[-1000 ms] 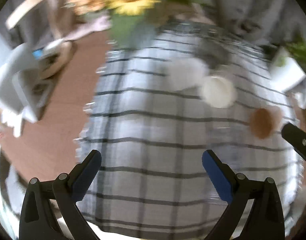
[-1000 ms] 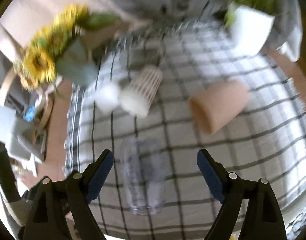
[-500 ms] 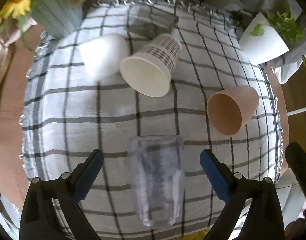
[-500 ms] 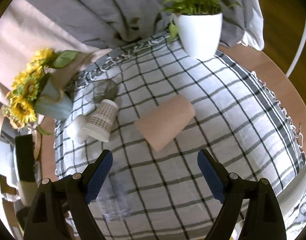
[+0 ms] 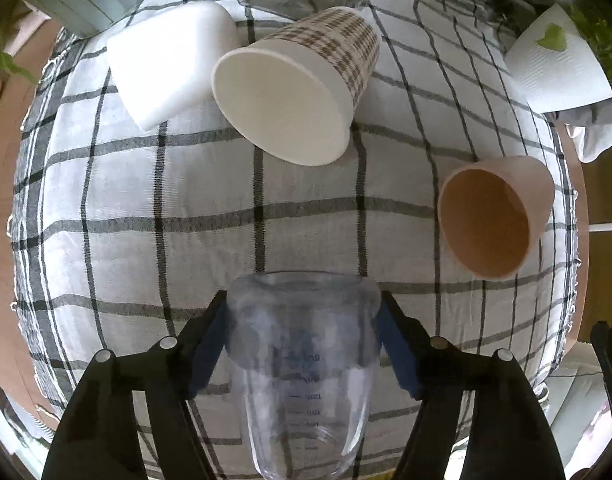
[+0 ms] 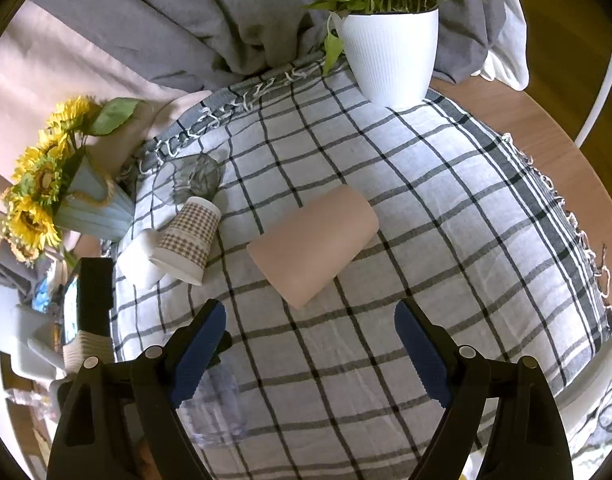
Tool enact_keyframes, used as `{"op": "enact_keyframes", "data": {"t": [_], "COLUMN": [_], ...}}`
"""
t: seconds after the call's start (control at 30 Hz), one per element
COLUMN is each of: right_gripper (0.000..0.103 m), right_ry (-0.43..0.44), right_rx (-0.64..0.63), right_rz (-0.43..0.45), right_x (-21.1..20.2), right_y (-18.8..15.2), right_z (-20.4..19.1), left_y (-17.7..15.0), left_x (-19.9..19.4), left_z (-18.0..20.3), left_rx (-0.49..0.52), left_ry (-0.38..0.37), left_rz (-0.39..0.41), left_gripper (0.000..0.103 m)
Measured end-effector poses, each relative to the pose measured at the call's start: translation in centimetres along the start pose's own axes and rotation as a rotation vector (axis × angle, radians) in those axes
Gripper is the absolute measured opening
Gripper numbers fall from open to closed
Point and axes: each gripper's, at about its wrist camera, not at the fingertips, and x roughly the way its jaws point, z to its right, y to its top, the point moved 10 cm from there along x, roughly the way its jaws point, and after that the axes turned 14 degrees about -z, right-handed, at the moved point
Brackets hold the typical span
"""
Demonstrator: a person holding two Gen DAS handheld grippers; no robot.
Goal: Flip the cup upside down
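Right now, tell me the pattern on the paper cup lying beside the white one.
Brown-and-white houndstooth check on the paper cup; clearest in the left wrist view.

A checked cloth (image 6: pixel 446 208) is covering the round table (image 6: pixel 554 128). A white plant pot (image 6: pixel 390 56) is standing at its far edge, a sunflower vase (image 6: pixel 90 208) is sitting at its left, and grey bedding (image 6: pixel 194 20) is lying beyond.

clear cup (image 5: pixel 302 364) on side, btwn jaws
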Motion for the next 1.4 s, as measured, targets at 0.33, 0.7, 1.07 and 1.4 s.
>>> {"op": "enact_keyframes", "data": {"t": [0.33, 0.7, 1.07, 1.4], "right_gripper": [0.087, 0.087, 0.087, 0.087], "right_ry": [0.030, 0.028, 0.019, 0.013], "right_rx": [-0.025, -0.055, -0.046, -0.041], "right_rz": [0.010, 0.047, 0.051, 0.065], "right_x": [-1.2, -2.6, -2.6, -3.1], "right_y": [0.0, 0.3, 0.4, 0.6], "right_z": [-0.4, -0.9, -0.5, -0.5], "left_y": [-2.4, -1.4, 0.5, 0.3], "left_x": [-5.6, -7.6, -7.0, -6.9], "left_z": [-0.2, 0.6, 1.6, 1.6], "left_rx": [0.022, 0.062, 0.069, 0.060], "left_ry": [0.029, 0.069, 0.072, 0.063], "left_rz": [0.167, 0.274, 0.258, 0.255], "left_gripper": [0.071, 0.070, 0.071, 0.083]}}
